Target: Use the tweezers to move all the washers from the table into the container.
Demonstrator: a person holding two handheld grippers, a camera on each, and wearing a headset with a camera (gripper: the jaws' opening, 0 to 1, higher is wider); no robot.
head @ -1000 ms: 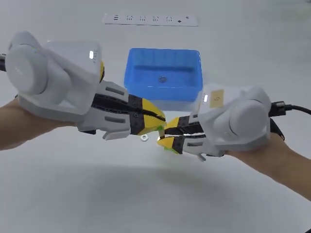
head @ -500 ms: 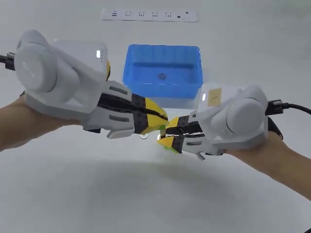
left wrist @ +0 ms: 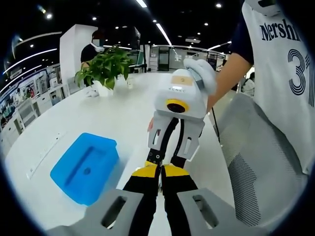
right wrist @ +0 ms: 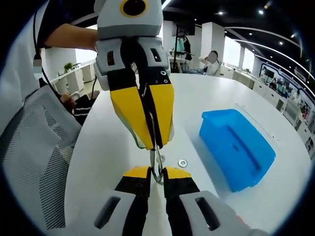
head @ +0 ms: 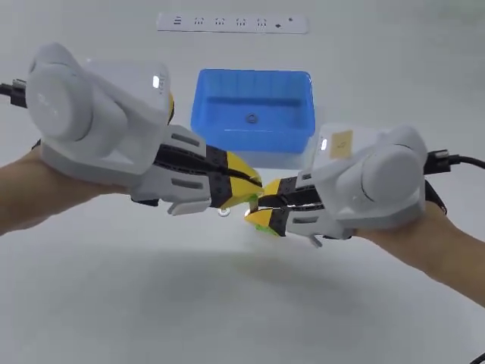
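My two grippers meet tip to tip in front of the blue container [head: 227, 129]. In the right gripper view, thin metal tweezers [right wrist: 156, 164] run from the shut yellow jaws of my left gripper [right wrist: 152, 142] down into my right gripper [right wrist: 156, 173], which is shut on their end. The head view has my left gripper [head: 254, 186] just above and left of my right gripper [head: 258, 212]. A washer [right wrist: 182, 162] lies on the white table beside the tweezers, half hidden under the left jaws in the head view [head: 224, 212]. One washer [head: 251, 118] lies inside the container.
A white power strip [head: 232, 23] lies at the table's far edge behind the container. A potted plant [left wrist: 106, 66] stands further along the table. A mesh chair [left wrist: 256, 162] and a person in a numbered jersey [left wrist: 280, 54] are beside the table.
Both grippers stay joined at the tips and have barely moved. The left gripper has edged forward, so the washer on the table is now more hidden under its jaws.
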